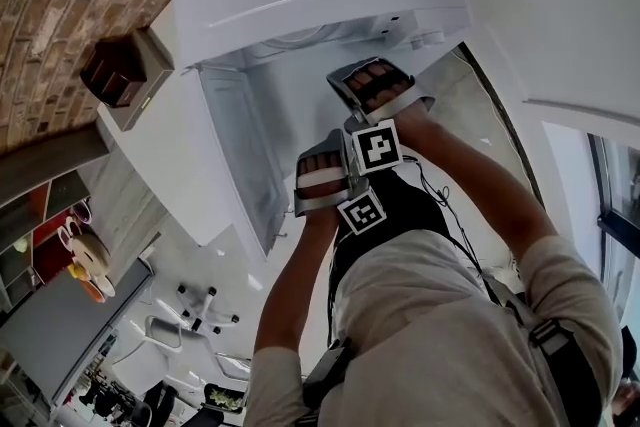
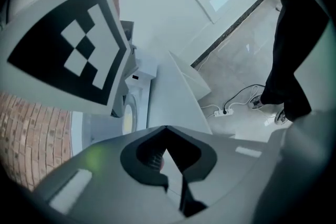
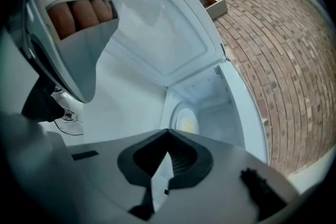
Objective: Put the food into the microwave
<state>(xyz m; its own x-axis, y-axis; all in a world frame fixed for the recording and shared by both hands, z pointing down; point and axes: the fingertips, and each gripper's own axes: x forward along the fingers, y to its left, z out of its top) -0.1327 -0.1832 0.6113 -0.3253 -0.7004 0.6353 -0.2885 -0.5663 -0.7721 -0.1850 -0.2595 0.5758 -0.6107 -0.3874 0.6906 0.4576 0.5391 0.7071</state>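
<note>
With left tongs (image 2: 167,129) and right tongs (image 3: 168,131) both closed on nothing, and yellowish food (image 3: 187,121) seemingly inside the open microwave (image 3: 233,93) at frame centre, the next move is probably pushing the door (image 3: 163,23) shut.

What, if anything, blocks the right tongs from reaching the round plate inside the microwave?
Probably nothing, so yes: the door stands wide open, the right tongs, shut and empty, point at the round plate, and the left tongs sit aside.
</note>
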